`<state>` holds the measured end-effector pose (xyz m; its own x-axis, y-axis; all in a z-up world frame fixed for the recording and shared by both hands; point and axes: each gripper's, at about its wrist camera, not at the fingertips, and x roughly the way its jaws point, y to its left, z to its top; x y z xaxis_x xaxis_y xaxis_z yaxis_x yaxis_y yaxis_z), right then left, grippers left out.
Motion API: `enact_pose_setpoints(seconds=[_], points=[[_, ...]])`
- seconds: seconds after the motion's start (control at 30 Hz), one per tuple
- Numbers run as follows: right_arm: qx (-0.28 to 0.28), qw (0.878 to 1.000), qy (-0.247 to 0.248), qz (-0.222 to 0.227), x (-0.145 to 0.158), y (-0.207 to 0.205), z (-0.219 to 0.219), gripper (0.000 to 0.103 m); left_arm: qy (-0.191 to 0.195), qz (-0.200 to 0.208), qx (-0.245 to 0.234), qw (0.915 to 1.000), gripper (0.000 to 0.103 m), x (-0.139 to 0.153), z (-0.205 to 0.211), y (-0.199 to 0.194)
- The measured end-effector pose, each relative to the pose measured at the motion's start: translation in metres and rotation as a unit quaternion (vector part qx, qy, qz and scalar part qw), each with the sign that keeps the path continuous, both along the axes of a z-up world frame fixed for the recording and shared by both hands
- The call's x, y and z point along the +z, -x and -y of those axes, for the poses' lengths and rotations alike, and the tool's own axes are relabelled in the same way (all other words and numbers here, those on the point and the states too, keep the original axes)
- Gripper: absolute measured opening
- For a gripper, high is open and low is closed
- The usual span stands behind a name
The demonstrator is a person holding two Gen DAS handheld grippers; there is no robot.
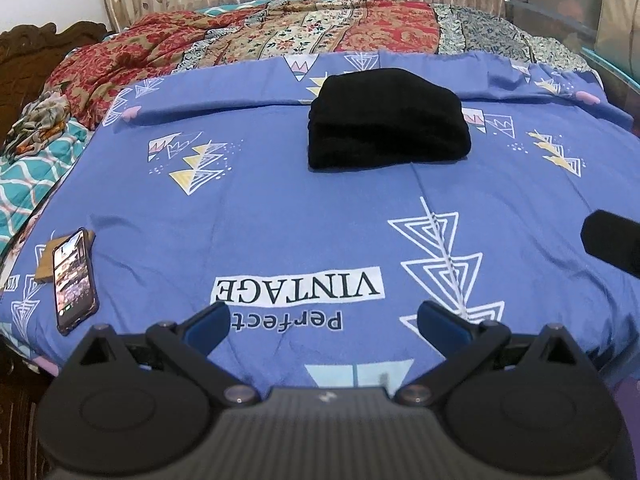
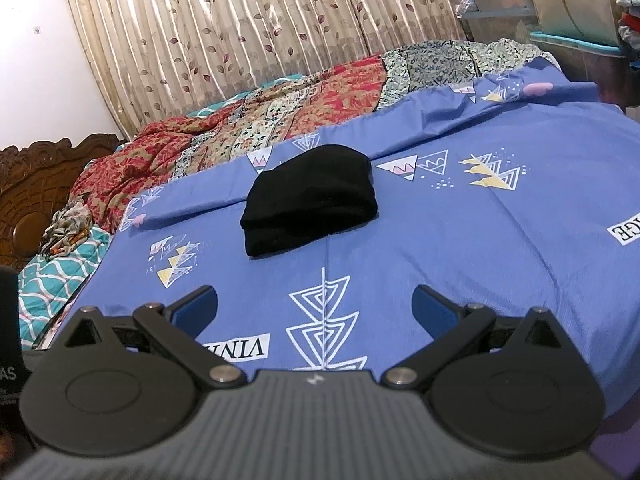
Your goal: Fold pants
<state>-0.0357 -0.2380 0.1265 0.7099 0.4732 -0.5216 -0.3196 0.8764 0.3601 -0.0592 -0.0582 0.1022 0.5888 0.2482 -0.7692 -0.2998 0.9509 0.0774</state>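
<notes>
Left wrist view: left gripper (image 1: 324,320) with fingers spread wide, nothing between them, hanging over the near part of the blue printed bedsheet (image 1: 248,208). The black pants (image 1: 386,120) lie farther up the sheet as a compact stacked bundle, layers visible at the front edge, well apart from the gripper. A phone (image 1: 74,280) rests on the sheet at the left edge; a patchwork quilt (image 1: 304,36) sits bunched beyond. Right wrist view: right gripper (image 2: 314,310) likewise spread and empty, near the sheet's front; pants (image 2: 312,204) in the same neat bundle, untouched by either tool. Judgement — folding looks complete; at most a tidy-up or withdrawal remains.
</notes>
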Motion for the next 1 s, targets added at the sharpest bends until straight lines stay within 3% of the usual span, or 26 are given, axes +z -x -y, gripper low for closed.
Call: enact_pose_setpoints(seconds=[1.0], points=[[0.002,1.0,-0.005,-0.018,-0.007,-0.002,0.001,0.103,-0.021,-0.052,-0.008,0.9984,0.103,-0.023,0.004,-0.005]])
